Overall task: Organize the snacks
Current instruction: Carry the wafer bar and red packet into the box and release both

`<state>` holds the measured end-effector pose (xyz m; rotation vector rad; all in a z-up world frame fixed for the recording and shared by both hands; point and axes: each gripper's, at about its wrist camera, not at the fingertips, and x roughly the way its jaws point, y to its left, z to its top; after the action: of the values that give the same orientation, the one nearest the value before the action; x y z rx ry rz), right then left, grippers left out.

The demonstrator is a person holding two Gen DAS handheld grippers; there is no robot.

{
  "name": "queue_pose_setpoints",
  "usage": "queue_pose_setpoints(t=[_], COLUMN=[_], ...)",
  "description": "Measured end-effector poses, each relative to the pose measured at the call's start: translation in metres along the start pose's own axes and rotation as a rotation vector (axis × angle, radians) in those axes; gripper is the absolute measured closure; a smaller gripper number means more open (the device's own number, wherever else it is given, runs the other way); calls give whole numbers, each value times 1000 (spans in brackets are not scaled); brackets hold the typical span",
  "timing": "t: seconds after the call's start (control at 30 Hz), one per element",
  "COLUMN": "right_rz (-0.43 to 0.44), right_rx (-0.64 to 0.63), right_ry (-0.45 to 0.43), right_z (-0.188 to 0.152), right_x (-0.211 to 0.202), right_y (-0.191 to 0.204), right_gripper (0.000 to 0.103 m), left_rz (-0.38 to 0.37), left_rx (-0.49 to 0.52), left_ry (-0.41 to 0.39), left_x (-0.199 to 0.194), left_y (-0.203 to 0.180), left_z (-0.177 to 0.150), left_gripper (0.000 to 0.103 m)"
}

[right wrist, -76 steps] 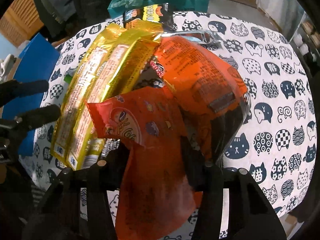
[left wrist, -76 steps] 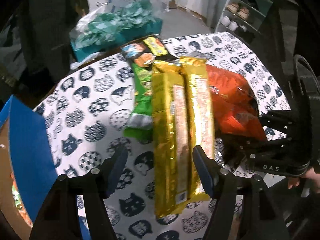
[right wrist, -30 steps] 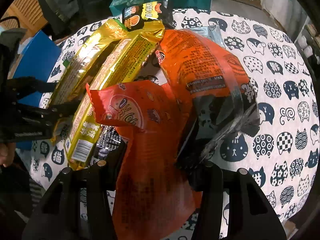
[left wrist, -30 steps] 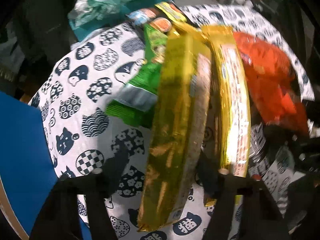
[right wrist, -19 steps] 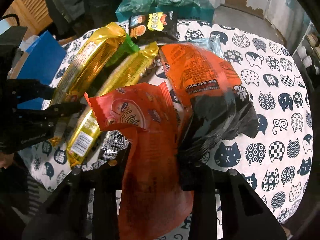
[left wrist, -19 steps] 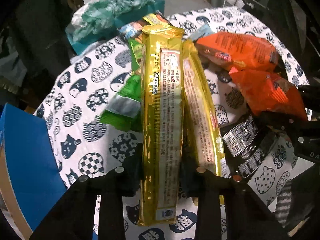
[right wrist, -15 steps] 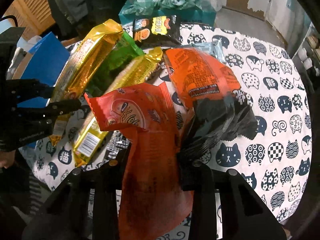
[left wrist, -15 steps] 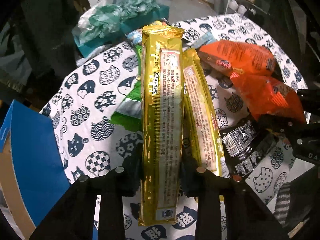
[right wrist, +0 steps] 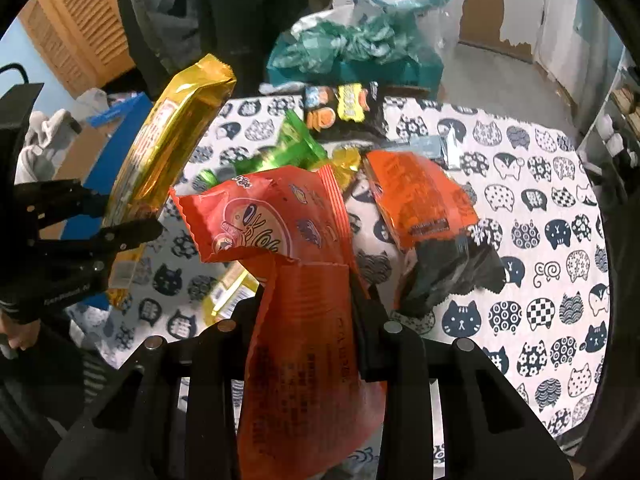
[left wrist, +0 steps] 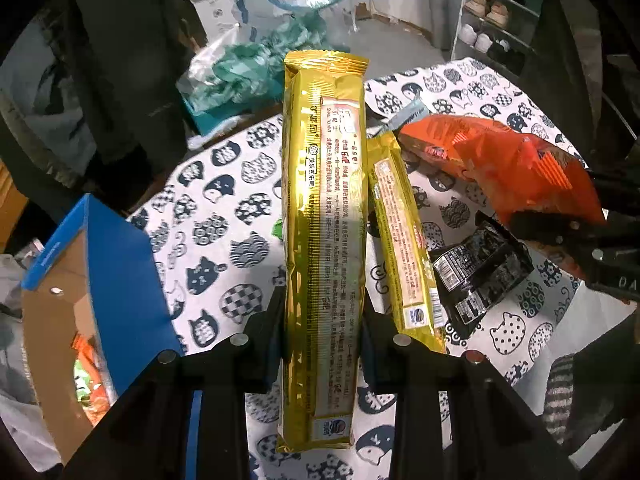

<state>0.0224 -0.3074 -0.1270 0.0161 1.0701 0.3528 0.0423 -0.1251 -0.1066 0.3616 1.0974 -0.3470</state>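
Snacks in crinkly foil and film wrappers, scattered over a tabletop (left wrist: pixel 224 200) draped in white cloth printed with dark cat faces. Long gold packet (left wrist: pixel 324 240), glossy and rectangular with fine print down its back, pinched at its lower part by the left gripper (left wrist: pixel 322 336), fingers (left wrist: pixel 266 340) narrowed tight against both edges, lifted clear of the cloth and standing nearly upright. Second gold packet (left wrist: pixel 404 240), same slim shape, lying flat just right of the held one. Black crumpled pouch (left wrist: pixel 480 272) with white label text further right of that, flat on the cloth. Orange-red bag (right wrist: pixel 288 280), thin and wrinkled with a serrated top edge and a round cartoon logo, clamped between the closed-in fingers (right wrist: pixel 368 340) of the right gripper (right wrist: pixel 308 340), upper half folded forward. Beyond the held gold packet: another orange bag (right wrist: pixel 416 196) with a dark lower end, a bright green wrapper (right wrist: pixel 288 148) partly hidden behind the orange-red bag, and a black pack with yellow and orange print (right wrist: pixel 340 108) near the far rim. Blue-sided cardboard box (left wrist: pixel 100 260) left of the held gold packet, off the table's edge, open top, colourful wrappers inside. Teal crumpled plastic (left wrist: pixel 240 68) heaped behind the held gold packet, past the tabletop. Shoe rack (left wrist: pixel 496 12) far right of it in the background.
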Motion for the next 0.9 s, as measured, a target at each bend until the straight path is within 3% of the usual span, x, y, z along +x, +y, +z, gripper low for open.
queue_pose_setpoints(t=[0.47, 0.9], right_rz=[15, 66], right_rx=[-58, -132], right_ry=[-81, -105], right_z=[32, 72], right_x=[-35, -37], right_y=[40, 110], right_gripper=[71, 71], left_rz=[55, 100], left_rx=[-62, -159], left_ry=[-98, -145], left_x=[-58, -87], left_y=[40, 95], left_z=[-14, -39], left_gripper=[71, 71])
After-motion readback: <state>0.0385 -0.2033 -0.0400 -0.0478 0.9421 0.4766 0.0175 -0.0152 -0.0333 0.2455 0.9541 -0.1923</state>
